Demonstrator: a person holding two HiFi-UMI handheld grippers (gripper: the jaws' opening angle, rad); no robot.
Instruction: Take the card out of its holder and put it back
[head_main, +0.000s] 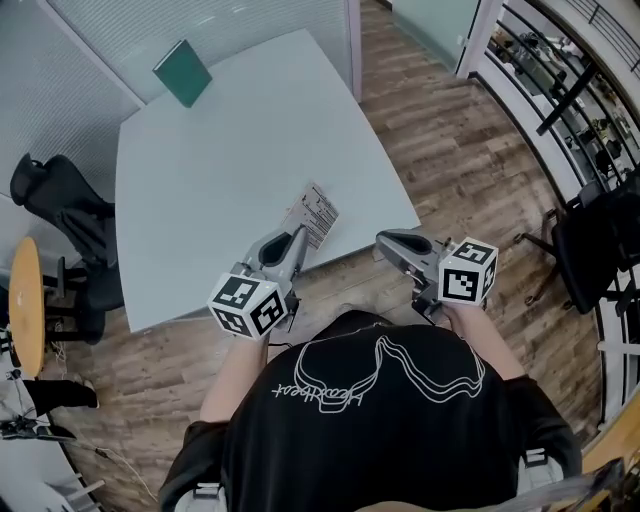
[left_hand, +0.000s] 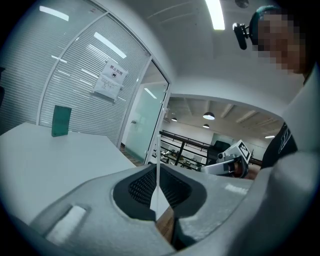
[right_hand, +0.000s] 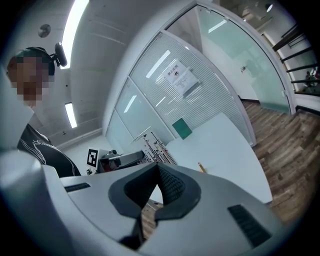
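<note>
Card (head_main: 318, 215) is white with dark print on it. It is out in the open, over the near edge of the tabletop (head_main: 230, 150), a bit toward the near right corner. Your left claw (head_main: 300, 235) is clenched on the card's near end, and the rest of the card sticks out past the tips. From the left gripper view the card (left_hand: 157, 165) shows as a thin white line, edge on, pinched between the dark pads of your left claw (left_hand: 157, 172). You cannot tell if the card touches the tabletop.

Your right claw (head_main: 385, 240) is just beside the near right corner of the tabletop, apart from the card. In the right gripper view its tips (right_hand: 157, 167) are pressed together with nothing in them, and the card (right_hand: 156, 148) shows past them.

A green flat thing (head_main: 182, 72) stands at the far left corner of the tabletop, well apart from the card. A black chair (head_main: 60, 215) sits by the left edge, on the wood floor (head_main: 470, 170).
</note>
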